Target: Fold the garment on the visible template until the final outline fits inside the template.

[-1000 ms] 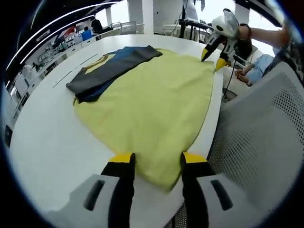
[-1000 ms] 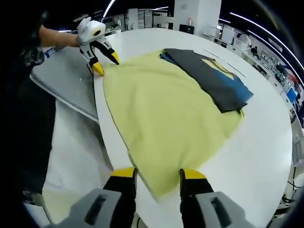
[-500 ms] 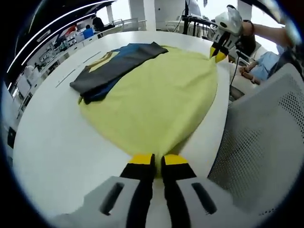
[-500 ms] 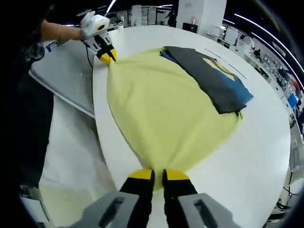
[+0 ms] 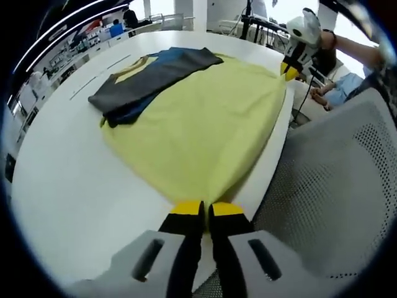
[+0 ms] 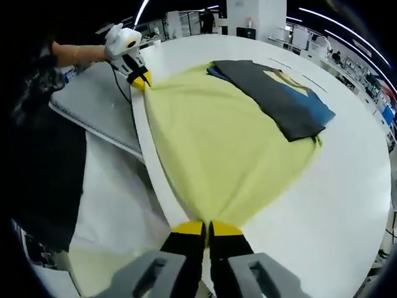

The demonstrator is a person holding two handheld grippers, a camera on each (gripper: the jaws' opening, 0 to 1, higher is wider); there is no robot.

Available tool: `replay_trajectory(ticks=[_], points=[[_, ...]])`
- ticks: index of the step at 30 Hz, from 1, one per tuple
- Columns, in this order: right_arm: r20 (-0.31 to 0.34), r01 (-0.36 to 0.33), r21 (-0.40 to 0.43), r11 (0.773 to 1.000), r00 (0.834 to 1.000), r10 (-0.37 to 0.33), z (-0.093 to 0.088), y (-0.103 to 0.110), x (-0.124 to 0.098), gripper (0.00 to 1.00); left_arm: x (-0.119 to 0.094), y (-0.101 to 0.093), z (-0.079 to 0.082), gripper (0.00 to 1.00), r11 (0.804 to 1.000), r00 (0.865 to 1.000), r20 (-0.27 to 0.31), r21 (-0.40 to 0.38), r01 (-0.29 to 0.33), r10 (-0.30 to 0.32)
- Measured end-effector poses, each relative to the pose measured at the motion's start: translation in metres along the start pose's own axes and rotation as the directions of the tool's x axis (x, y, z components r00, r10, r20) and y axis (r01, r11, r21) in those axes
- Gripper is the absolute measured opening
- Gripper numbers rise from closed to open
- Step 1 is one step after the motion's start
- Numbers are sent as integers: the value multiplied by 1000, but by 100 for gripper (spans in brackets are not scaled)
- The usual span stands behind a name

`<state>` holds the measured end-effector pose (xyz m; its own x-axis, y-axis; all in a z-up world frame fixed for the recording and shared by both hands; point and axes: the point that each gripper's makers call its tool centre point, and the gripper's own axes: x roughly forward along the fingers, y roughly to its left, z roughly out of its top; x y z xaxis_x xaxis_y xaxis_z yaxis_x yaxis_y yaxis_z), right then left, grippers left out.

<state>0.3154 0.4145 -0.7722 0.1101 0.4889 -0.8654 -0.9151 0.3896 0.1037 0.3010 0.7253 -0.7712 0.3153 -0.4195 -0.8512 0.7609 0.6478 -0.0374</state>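
**Yellow garment pinched at both near corners**

The yellow garment (image 5: 205, 124) is being held spread on the white table (image 5: 56, 180), its far part under a dark folded garment (image 5: 149, 77). Since half a second ago, little is being changed: the left gripper (image 5: 203, 208) and right gripper (image 6: 207, 228) are being kept clamped on its corners at the table edge. Bare table is being left beyond.

In the left gripper view we look from one near corner of the yellow garment (image 5: 205, 124) along its length across the white bench (image 5: 62, 180), close and low. In the right gripper view we look from the opposite corner back the other way. Both views share the garment, the dark folded clothes (image 6: 282, 99) and each other's gripper.
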Motion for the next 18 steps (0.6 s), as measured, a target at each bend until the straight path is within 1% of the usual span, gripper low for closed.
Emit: replay_trajectory(ticks=[3,6,10,14,18], points=[[-15,-32,20,999,999,32,-5,7,-1,0,-1,-7,-4,1,1000,1000,-13,-10,28,-28],[-23,-52,23,998,998,53,-7,13,-2,0,-3,-13,-8,1,999,998,-21,-19,51,-52],[-34,-92,23,995,995,93,-10,25,-5,0,-7,-18,-13,1,998,997,-43,-11,69,-70],[-39,-113,39,993,993,115,-11,30,-7,0,-9,-23,-17,1,996,995,-58,-11,85,-85],[-22,-108,45,993,994,109,-8,29,-11,0,-14,-23,-14,1,995,995,-40,-42,88,-90]])
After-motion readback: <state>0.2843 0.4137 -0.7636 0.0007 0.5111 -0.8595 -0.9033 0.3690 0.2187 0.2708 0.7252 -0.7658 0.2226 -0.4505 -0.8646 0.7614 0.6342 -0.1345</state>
